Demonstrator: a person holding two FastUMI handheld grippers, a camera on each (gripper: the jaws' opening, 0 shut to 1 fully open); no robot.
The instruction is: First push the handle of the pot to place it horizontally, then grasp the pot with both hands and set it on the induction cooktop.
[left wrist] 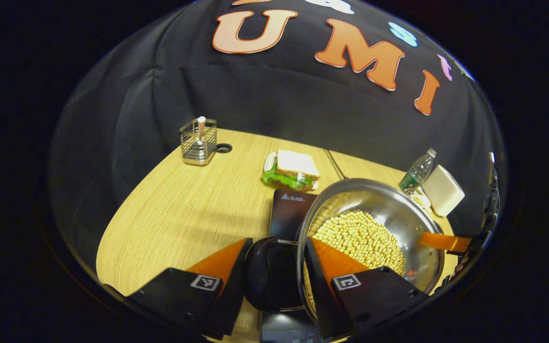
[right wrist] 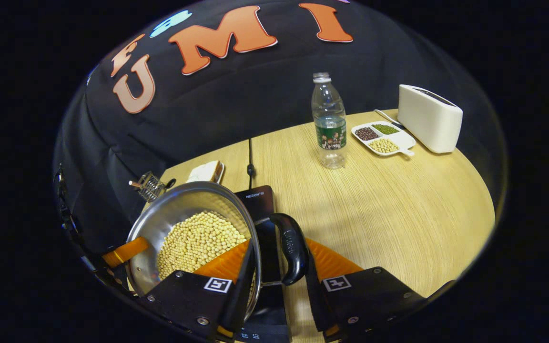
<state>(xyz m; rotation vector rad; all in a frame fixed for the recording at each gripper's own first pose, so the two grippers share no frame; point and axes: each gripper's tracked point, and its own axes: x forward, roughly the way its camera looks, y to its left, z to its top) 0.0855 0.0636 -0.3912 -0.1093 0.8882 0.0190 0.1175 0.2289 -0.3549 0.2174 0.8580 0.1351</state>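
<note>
A steel pot (left wrist: 384,205) full of soybeans (left wrist: 360,238) sits over the black induction cooktop (left wrist: 291,209); I cannot tell whether it rests on it. My left gripper (left wrist: 278,241) is shut across the pot's black loop handle (left wrist: 272,276) and rim, one finger inside the pot and one outside the handle. My right gripper (right wrist: 279,243) is shut the same way on the opposite handle (right wrist: 293,247) of the pot (right wrist: 174,209). The cooktop (right wrist: 261,200) pokes out behind the pot. Each view shows the other gripper's finger at the far rim (left wrist: 443,240) (right wrist: 124,251).
On the wooden table (right wrist: 398,205) stand a water bottle (right wrist: 329,121), a divided tray of beans (right wrist: 383,138) and a white toaster (right wrist: 428,118). A wire utensil holder (left wrist: 198,141) and a sandwich (left wrist: 293,170) lie beyond the cooktop. A cable (right wrist: 250,162) runs back from it.
</note>
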